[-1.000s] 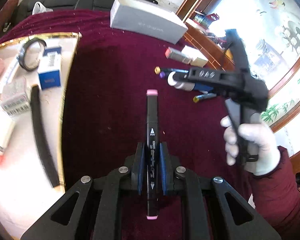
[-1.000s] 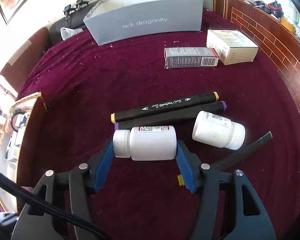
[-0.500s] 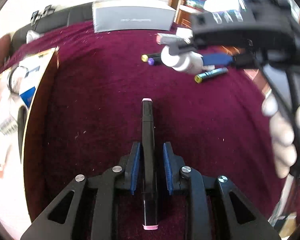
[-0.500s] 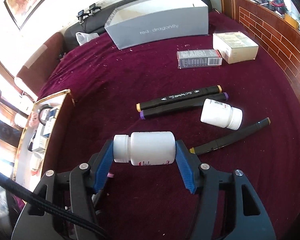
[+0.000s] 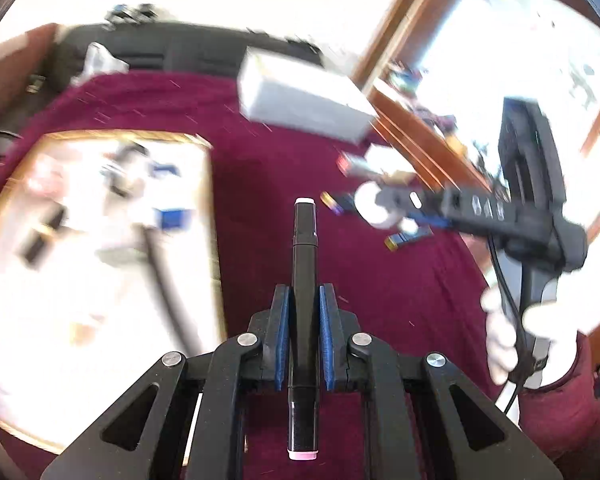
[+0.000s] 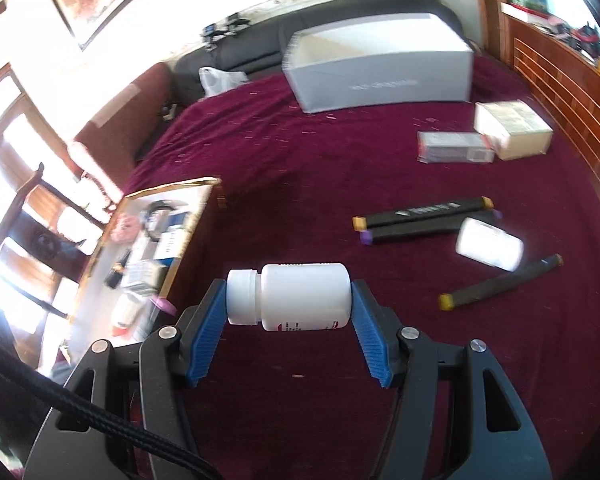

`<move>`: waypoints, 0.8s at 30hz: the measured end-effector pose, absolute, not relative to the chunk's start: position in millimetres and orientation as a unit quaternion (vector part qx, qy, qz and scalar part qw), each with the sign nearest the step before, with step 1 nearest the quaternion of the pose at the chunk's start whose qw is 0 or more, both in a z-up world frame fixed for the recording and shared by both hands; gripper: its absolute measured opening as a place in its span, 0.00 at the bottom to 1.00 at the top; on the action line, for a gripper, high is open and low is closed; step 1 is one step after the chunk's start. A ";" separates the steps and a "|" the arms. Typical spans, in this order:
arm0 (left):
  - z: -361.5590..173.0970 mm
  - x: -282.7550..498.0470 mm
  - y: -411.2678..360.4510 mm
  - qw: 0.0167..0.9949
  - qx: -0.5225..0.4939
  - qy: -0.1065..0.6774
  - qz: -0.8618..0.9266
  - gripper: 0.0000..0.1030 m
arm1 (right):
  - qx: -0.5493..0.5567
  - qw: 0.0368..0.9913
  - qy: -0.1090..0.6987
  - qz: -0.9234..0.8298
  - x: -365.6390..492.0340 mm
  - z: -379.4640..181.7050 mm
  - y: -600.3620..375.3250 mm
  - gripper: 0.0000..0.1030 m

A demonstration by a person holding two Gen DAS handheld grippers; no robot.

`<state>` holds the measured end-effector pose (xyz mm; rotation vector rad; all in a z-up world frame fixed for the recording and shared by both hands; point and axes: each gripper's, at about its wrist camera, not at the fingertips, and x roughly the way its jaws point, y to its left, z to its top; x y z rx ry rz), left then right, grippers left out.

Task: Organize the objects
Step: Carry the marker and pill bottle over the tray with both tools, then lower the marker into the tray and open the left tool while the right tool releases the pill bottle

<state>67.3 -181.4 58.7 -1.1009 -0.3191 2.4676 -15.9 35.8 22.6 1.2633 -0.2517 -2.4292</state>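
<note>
I have the black pink-capped marker pen (image 5: 304, 264) pinched lengthwise in my left gripper (image 5: 304, 332), lifted above the maroon cloth-covered bench (image 6: 300, 168). My right gripper (image 6: 290, 300) clamps the white plastic pill bottle (image 6: 296, 296) end to end, sideways. The gold-rimmed white tray (image 6: 176, 264) lies left; three more black markers (image 6: 420, 212) and a second white bottle (image 6: 490, 246) lie right.

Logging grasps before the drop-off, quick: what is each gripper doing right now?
Left gripper: shut on the marker.
Right gripper: shut on the bottle, gripped end to end.
</note>
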 end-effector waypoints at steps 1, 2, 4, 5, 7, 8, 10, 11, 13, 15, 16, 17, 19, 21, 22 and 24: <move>64.6 68.6 -196.1 0.194 -0.388 -0.115 0.894 0.11 | 0.448 0.206 -0.087 -0.866 -14.3 26.2 25.7 0.59; 68.7 69.4 -208.9 0.178 -0.383 -0.112 0.899 0.11 | 0.447 0.214 -0.084 -0.865 -13.8 28.3 17.9 0.59; 74.8 68.3 -238.1 0.137 -0.379 -0.099 0.910 0.11 | 0.444 0.233 -0.078 -0.861 -13.1 31.9 -0.7 0.59; 74.3 65.8 -249.2 0.119 -0.381 -0.093 0.912 0.11 | 0.445 0.246 -0.074 -0.858 -13.4 32.8 -13.3 0.59; 69.5 60.0 -272.7 0.085 -0.393 -0.083 0.912 0.11 | 0.448 0.265 -0.067 -0.851 -14.3 31.4 -34.3 0.59; 66.6 58.4 -281.0 0.074 -0.397 -0.082 0.911 0.11 | 0.450 0.272 -0.063 -0.849 -14.7 30.1 -43.6 0.59; 57.1 53.4 -296.8 0.053 -0.410 -0.079 0.907 0.11 | 0.454 0.287 -0.055 -0.842 -15.8 26.1 -65.9 0.59; 52.1 50.6 -303.1 0.046 -0.416 -0.079 0.905 0.11 | 0.457 0.294 -0.052 -0.838 -16.4 24.0 -75.3 0.59; 40.6 45.7 -313.0 0.036 -0.430 -0.081 0.899 0.11 | 0.462 0.304 -0.044 -0.832 -16.2 19.7 -92.9 0.59; 28.0 42.8 -319.0 0.027 -0.442 -0.080 0.893 0.11 | 0.468 0.313 -0.035 -0.826 -15.1 14.9 -108.4 0.59; 22.5 42.6 -322.1 0.024 -0.450 -0.082 0.889 0.11 | 0.472 0.319 -0.032 -0.822 -14.3 11.9 -116.4 0.59; 18.2 40.6 -324.1 0.022 -0.455 -0.082 0.886 0.11 | 0.474 0.323 -0.029 -0.818 -13.3 10.0 -121.2 0.59; 11.2 37.2 -327.7 0.020 -0.468 -0.084 0.879 0.11 | 0.480 0.331 -0.024 -0.812 -10.5 5.7 -131.6 0.59; 6.1 37.4 -328.6 0.019 -0.476 -0.087 0.875 0.11 | 0.486 0.339 -0.020 -0.806 -7.3 1.5 -138.9 0.59; 4.4 36.8 -328.6 0.019 -0.478 -0.089 0.874 0.11 | 0.488 0.341 -0.018 -0.803 -6.7 0.6 -141.5 0.59; 1.2 35.1 -328.8 0.021 -0.483 -0.093 0.870 0.11 | 0.494 0.344 -0.014 -0.799 -5.4 -3.3 -146.9 0.59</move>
